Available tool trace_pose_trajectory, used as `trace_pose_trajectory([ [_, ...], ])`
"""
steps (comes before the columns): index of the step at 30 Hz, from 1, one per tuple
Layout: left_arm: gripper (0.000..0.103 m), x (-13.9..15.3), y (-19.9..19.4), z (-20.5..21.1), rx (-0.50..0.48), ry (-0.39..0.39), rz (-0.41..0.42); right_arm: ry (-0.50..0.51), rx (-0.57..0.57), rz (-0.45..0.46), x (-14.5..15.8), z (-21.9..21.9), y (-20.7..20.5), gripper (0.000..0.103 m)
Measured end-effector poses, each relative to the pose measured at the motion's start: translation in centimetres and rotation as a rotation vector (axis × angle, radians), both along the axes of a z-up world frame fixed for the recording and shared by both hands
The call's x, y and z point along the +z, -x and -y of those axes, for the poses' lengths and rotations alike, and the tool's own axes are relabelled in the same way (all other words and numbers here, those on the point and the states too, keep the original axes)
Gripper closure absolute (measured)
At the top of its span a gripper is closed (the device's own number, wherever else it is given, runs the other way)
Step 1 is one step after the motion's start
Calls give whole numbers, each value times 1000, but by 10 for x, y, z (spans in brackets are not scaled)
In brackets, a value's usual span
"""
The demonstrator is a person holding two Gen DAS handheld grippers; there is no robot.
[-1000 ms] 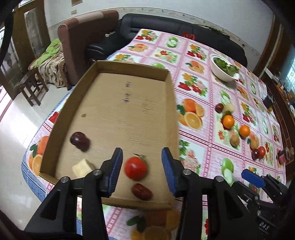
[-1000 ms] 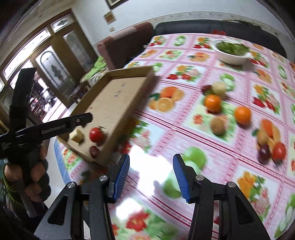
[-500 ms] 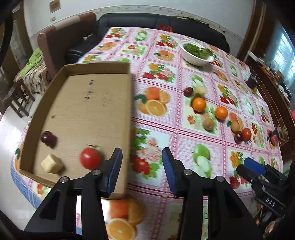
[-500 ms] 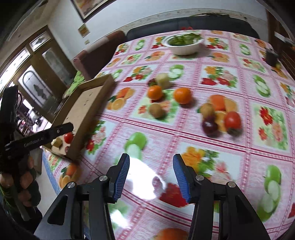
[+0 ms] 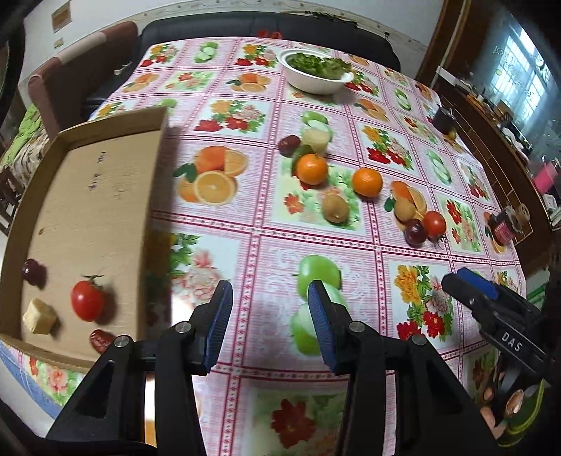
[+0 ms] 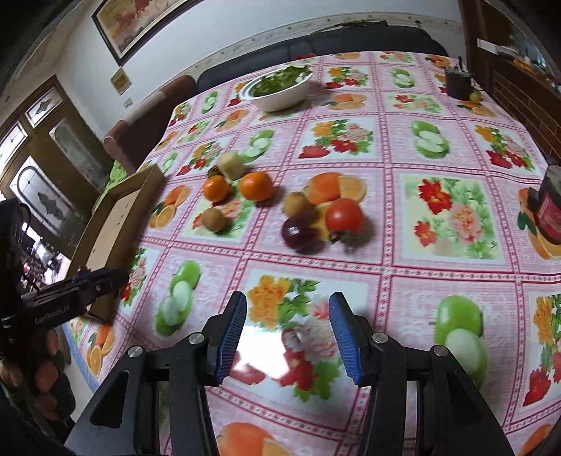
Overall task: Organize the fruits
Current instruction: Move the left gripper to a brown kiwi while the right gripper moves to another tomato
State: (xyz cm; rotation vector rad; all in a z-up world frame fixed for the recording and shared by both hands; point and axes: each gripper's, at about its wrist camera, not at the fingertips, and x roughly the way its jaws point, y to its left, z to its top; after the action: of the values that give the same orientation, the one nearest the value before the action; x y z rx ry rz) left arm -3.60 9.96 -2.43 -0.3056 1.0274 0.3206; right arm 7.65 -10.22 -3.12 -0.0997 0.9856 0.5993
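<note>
tablecloth (image 5: 266,252): pink with fruit and flower prints, right under the claw tips as we see it
white bowl (image 5: 315,75): full of chopped greens, way out ahead of the claw
dark sofa (image 5: 245,28): past the table's far edge
dark cup (image 6: 457,82): far ahead, off right
red-labelled jar (image 6: 550,214): right of the claw

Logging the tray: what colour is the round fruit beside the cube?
Red tomato, clearest in the left wrist view.

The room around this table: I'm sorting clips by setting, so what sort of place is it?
Most likely a home living or dining room: a black sofa behind the table with a fruit-print tablecloth, a framed picture on the wall, and a bowl of greens.
</note>
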Motion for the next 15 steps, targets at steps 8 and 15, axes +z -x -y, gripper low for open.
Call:
trace_pose_trajectory([
  [8, 60, -6, -30, -1, -14, 37, 30, 34, -78, 69, -1, 8, -27, 53],
  [15, 60, -20, -68, 8, -55, 73, 12, 27, -100, 65, -2, 9, -52, 53],
])
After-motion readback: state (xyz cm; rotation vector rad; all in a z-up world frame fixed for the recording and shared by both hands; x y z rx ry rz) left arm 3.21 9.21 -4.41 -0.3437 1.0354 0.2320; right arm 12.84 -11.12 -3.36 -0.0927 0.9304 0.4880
